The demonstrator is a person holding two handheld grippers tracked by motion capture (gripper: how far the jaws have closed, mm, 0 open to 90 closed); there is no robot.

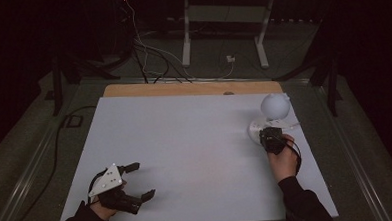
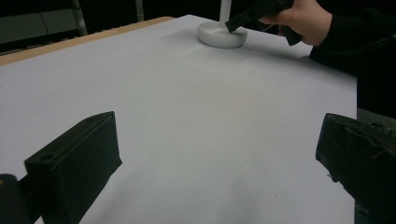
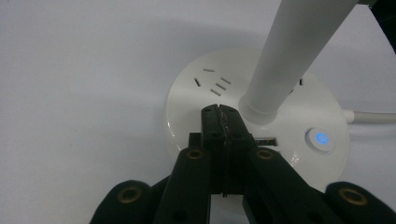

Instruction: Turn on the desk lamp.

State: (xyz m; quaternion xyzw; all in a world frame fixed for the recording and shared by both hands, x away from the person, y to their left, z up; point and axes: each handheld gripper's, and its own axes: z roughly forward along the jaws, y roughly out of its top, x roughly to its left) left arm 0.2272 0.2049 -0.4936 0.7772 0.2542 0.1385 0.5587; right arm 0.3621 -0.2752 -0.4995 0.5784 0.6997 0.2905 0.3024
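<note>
White table (image 1: 185, 141): upright lamp (image 1: 274, 107) (stem vertical); right claw (image 3: 219, 112) closed, left claw (image 1: 137, 182) open.

The lamp (image 1: 274, 112) by the table's right edge is white, with a small blue light (image 3: 321, 138). The table (image 1: 186, 151) is pale grey. Both grippers are black.

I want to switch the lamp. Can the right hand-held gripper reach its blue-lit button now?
Probably yes: the right hand-held gripper, jaws shut, is already over the lamp base; nothing lies between it and the button.
</note>
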